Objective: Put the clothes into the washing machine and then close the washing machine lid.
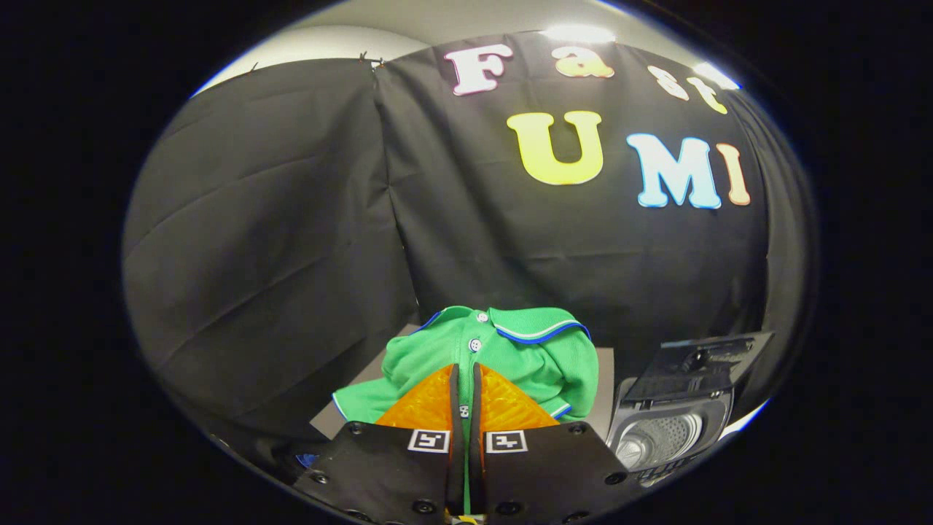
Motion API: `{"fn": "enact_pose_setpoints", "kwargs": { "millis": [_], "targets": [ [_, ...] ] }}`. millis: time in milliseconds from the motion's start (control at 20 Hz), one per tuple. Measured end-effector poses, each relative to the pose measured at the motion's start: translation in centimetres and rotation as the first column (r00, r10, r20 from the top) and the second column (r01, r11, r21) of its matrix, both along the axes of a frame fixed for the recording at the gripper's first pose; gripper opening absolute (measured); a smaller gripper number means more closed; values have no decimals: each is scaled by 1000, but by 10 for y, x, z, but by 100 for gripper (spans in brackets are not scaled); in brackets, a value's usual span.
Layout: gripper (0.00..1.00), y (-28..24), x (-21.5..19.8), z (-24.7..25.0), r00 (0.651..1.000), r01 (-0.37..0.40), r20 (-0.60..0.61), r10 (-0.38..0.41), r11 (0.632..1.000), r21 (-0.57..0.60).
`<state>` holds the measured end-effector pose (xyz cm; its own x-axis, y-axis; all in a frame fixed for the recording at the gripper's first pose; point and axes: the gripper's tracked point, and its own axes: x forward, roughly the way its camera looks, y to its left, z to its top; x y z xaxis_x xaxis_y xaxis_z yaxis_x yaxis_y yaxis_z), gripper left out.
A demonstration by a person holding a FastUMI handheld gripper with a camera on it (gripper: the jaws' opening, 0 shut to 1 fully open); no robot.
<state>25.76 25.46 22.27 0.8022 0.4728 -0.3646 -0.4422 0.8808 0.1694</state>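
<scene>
A green polo shirt (536,354) with white and blue trim on its collar bunches up just ahead of my orange fingers (430,405). My gripper (464,370) is shut on it: both fingers press close together and a strip of green cloth shows in the thin gap between them. The small toy washing machine (678,430) stands to the right of the shirt. Its dark lid (696,364) is raised and tilted back, and the shiny drum (652,441) is open to view.
A grey tabletop (603,390) shows between the shirt and the washing machine. Black cloth walls stand close behind and to the left of the shirt.
</scene>
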Motion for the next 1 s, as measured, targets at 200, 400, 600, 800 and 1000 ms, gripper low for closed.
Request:
{"fn": "enact_pose_setpoints", "kwargs": {
  "millis": [200,400,600,800,1000],
  "targets": [
    [4,-21,7,44,997,1,77,-3,1000,27],
    [4,-47,15,63,995,4,101,-9,999,47],
    [4,-77,20,74,994,22,102,-30,996,82],
    [4,-119,27,76,991,65,108,-74,994,84],
    [4,-169,31,73,987,120,91,-129,988,97]
  ]
}}
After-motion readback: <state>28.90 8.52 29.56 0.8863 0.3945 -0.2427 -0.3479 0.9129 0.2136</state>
